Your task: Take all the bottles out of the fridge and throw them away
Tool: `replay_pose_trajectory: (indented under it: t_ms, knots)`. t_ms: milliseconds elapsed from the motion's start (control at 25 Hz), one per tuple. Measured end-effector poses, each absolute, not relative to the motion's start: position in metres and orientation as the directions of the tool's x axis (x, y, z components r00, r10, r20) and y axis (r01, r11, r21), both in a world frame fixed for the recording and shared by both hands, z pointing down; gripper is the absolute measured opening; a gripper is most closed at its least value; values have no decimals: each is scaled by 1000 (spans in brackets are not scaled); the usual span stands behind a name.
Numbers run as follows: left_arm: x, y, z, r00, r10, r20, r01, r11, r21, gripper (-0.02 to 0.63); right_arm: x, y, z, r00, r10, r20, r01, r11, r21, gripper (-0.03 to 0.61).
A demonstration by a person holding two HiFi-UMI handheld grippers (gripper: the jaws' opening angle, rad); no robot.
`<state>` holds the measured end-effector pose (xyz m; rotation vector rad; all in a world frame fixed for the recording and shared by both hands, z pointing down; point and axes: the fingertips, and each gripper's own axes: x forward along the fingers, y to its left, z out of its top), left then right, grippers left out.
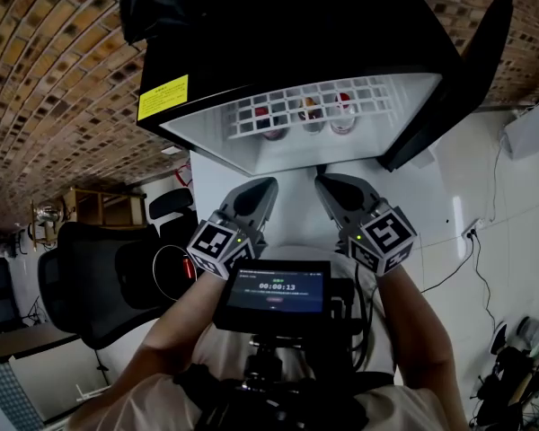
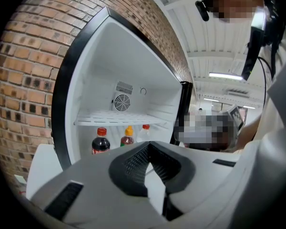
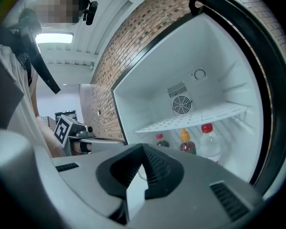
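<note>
A small black fridge (image 1: 287,52) stands open in front of me, white inside. Under its wire shelf (image 1: 305,106) stand three bottles. They are a dark cola with a red cap (image 1: 271,119), one with an orange cap (image 1: 311,111) and a clear one with a red cap (image 1: 343,115). The left gripper view shows them as cola (image 2: 100,143), orange-capped (image 2: 127,136) and clear (image 2: 145,130). In the right gripper view they are cola (image 3: 160,140), orange-capped (image 3: 186,142) and clear (image 3: 209,143). My left gripper (image 1: 269,186) and right gripper (image 1: 322,182) hover side by side short of the opening, both shut and empty.
The fridge door (image 1: 458,79) hangs open on the right. A brick wall (image 1: 45,88) runs behind and to the left. A black office chair (image 1: 99,285) sits at my left. A cable (image 1: 472,241) trails over the white floor on the right. A small screen (image 1: 274,294) is mounted at my chest.
</note>
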<state>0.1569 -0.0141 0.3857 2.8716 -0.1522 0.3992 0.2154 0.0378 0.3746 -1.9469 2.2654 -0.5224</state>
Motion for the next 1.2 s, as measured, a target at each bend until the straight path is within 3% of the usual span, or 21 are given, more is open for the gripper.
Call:
replay_pose_trajectory:
  t_ms: [760, 1200]
  knots:
    - [164, -22, 395, 939, -151, 310, -215, -959, 185, 14, 223, 43, 379, -176, -975, 133, -936, 123, -330, 3]
    - [177, -49, 430, 864, -296, 408, -369, -923, 110, 26, 223, 48, 388, -217, -965, 146, -923, 154, -351, 3]
